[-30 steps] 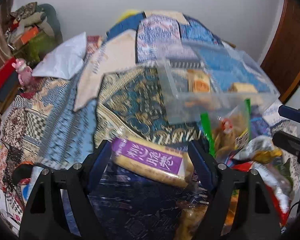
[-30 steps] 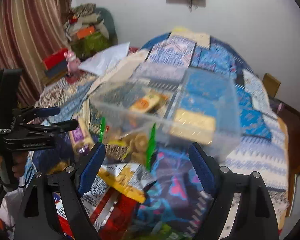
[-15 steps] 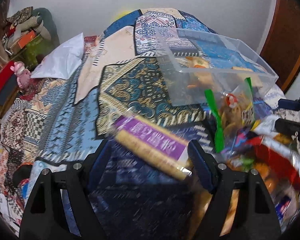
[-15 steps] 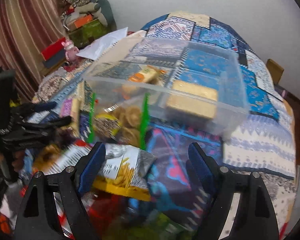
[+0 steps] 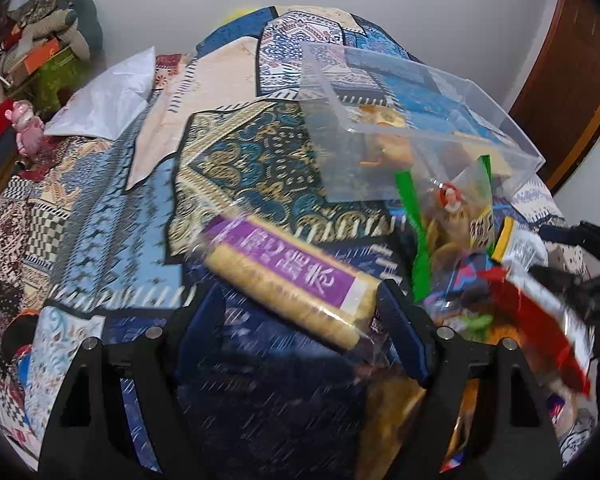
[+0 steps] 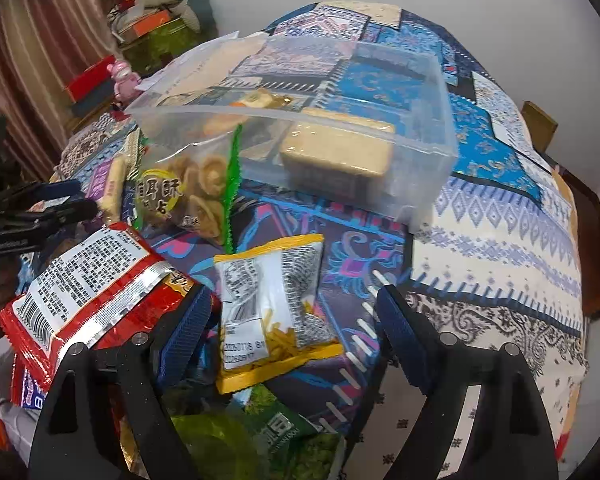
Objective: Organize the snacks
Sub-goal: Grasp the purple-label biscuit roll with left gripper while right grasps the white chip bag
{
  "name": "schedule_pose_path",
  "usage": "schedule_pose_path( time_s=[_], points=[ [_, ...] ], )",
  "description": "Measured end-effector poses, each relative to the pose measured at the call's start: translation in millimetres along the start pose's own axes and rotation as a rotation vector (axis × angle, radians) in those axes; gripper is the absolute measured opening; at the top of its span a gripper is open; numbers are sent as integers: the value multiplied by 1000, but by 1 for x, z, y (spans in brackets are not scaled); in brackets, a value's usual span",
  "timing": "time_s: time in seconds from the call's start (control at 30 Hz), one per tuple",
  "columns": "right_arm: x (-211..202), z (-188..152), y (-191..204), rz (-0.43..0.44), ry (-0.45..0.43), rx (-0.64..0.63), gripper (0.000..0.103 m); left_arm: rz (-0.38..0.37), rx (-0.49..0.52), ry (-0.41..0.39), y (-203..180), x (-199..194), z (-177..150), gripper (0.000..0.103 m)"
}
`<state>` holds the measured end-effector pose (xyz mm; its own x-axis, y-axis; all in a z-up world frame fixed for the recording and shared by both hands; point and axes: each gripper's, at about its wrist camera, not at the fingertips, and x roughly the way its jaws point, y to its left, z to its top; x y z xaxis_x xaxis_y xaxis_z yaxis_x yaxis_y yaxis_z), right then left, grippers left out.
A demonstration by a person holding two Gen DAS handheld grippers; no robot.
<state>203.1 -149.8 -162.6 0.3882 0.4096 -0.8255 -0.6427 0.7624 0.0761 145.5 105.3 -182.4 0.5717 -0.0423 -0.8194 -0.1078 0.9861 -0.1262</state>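
Note:
A clear plastic bin (image 6: 416, 160) stands on the patterned bed cover and holds a tan biscuit block (image 6: 336, 152) and small snacks. My left gripper (image 5: 296, 320) is open over a purple-labelled biscuit roll (image 5: 288, 276), which lies between its fingers. My right gripper (image 6: 292, 324) is open over a yellow-edged snack packet (image 6: 276, 312). A clear bag of round cookies with green strips (image 6: 196, 196) leans against the bin. A red packet (image 6: 88, 288) lies at the left. The bin also shows in the left wrist view (image 5: 420, 120).
A green packet (image 6: 260, 440) lies under my right gripper. A white pillow (image 5: 104, 100) and a pink toy (image 5: 24, 124) lie far left. Boxes and clothes (image 6: 152, 20) pile up by the wall. A wooden door (image 5: 572, 80) is at the right.
Both grippers have dropped lower and closer to the snack pile. The right gripper now sits over the yellow-edged packet; the purple roll sits further between the left fingers.

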Motion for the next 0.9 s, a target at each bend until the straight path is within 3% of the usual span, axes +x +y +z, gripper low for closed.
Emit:
schedule_pose_path(
  time_s=[0.07, 0.13, 0.2, 0.27, 0.37, 0.6, 0.7, 0.8, 0.9],
  points=[
    [4, 1, 3, 3, 11, -8, 81, 4, 3, 7, -3, 6, 4, 84],
    [9, 3, 0, 24, 30, 9, 66, -4, -6, 14, -6, 13, 8, 85],
    [14, 4, -5, 51, 49, 36, 60, -29, -24, 28, -6, 19, 11, 85],
    [15, 2, -7, 65, 41, 51, 59, -33, -45, 60, -6, 29, 11, 85],
    [11, -2, -5, 41, 23, 36, 51, -16, -40, 48, -8, 34, 13, 85],
    [1, -9, -8, 18, -4, 39, 46, 1, -67, 32, -1, 30, 15, 50],
    [-4, -11, -10, 13, -18, 53, 44, 23, -63, 20, 1, 23, 10, 48],
    [-12, -10, -15, 15, -33, 73, 32, 60, -61, -7, 2, 11, 6, 45],
    [-18, -9, -17, 12, -51, 85, 32, 91, -41, -45, 0, -3, 9, 41]
  ],
)
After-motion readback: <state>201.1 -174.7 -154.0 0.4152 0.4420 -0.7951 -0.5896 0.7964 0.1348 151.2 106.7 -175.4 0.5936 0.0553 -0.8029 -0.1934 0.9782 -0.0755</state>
